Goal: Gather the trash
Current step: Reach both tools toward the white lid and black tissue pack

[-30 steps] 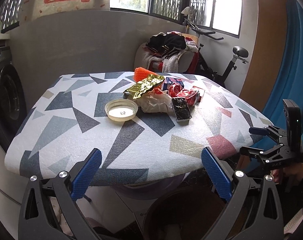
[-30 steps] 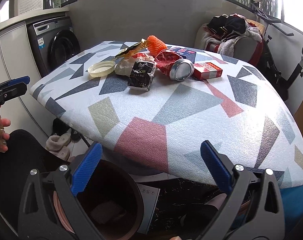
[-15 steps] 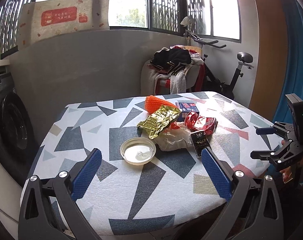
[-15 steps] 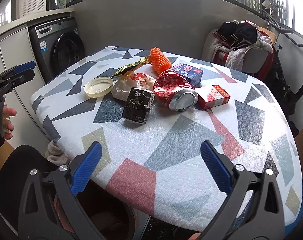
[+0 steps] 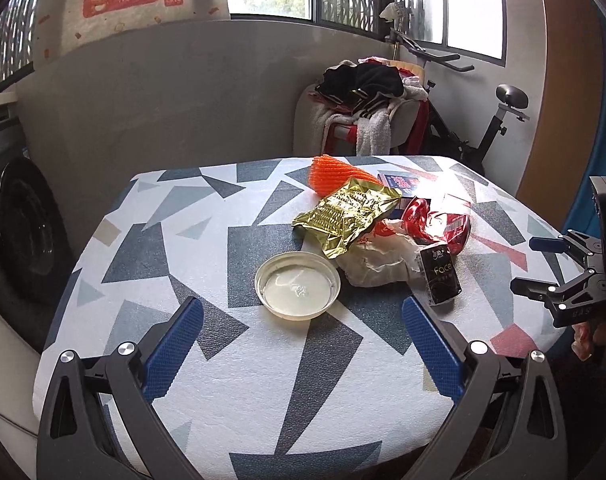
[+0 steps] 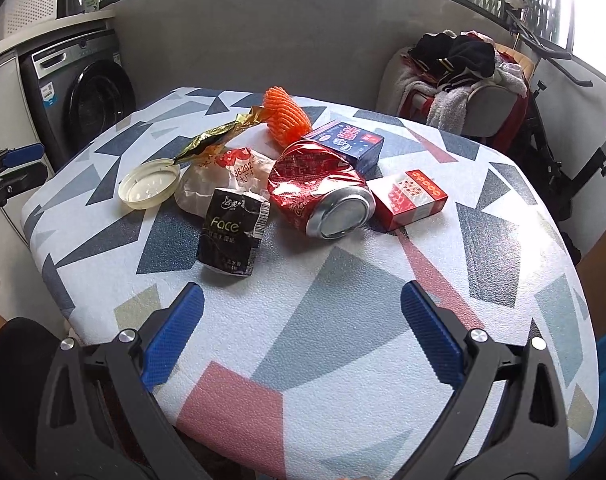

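Left gripper (image 5: 303, 336) and right gripper (image 6: 303, 332) spread wide, ribbed blue pads empty. Ahead: round translucent plastic lid (image 5: 297, 285), crinkled gold foil wrapper (image 5: 345, 214), black tissue packet (image 6: 231, 236), crushed red can (image 6: 323, 196), clustered mid-table on pebbled geometric tablecloth (image 6: 383, 304). Washing machine (image 6: 83, 96) beyond.

Your counter (image 6: 343, 320) wears a matt, pebbled foam cover. The can (image 6: 323, 196) is crushed glossy metal, the lid (image 5: 298, 284) translucent plastic, the wrapper (image 5: 345, 212) shiny gold foil, the net (image 6: 283, 116) orange foam, both boxes (image 6: 409, 198) smooth card.
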The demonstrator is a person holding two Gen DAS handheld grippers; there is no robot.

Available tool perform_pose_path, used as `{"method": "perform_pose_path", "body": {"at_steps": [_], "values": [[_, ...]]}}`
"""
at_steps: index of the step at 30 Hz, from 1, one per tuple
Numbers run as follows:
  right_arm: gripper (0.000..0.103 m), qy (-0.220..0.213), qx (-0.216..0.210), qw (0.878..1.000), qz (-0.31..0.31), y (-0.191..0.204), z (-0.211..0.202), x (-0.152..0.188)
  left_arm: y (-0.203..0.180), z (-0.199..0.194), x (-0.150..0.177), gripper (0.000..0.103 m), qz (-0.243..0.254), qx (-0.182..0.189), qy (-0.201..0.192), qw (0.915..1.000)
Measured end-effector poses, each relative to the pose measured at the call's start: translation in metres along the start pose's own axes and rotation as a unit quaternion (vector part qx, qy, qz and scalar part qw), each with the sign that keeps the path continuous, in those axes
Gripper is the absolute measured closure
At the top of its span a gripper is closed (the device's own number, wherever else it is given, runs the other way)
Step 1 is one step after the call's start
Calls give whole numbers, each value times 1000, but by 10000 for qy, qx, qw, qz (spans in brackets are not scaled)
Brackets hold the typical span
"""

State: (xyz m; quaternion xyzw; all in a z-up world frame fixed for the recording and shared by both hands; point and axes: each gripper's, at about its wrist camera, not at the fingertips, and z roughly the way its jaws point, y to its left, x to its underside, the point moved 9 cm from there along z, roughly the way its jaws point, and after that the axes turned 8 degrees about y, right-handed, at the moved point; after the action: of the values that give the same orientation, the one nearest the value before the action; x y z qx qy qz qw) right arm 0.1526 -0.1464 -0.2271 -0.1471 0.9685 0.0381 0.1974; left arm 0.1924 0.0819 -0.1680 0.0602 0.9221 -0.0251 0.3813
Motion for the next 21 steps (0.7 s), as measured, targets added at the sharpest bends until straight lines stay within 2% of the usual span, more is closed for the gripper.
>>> {"method": "perform_pose_path", "body": {"at_steps": [3, 5, 21], "values": [[6, 21, -75, 10000, 15, 2, 7, -5, 9, 4, -2, 6, -54, -253, -61, 9996], [6, -4, -151, 9999, 48, 4, 11, -9, 13, 6, -3, 6, -102, -290, -69, 9995], [6, -45, -526, 9984, 181, 14, 27, -24, 32, 18, -3, 6, -522, -25, -10, 9986]]}}
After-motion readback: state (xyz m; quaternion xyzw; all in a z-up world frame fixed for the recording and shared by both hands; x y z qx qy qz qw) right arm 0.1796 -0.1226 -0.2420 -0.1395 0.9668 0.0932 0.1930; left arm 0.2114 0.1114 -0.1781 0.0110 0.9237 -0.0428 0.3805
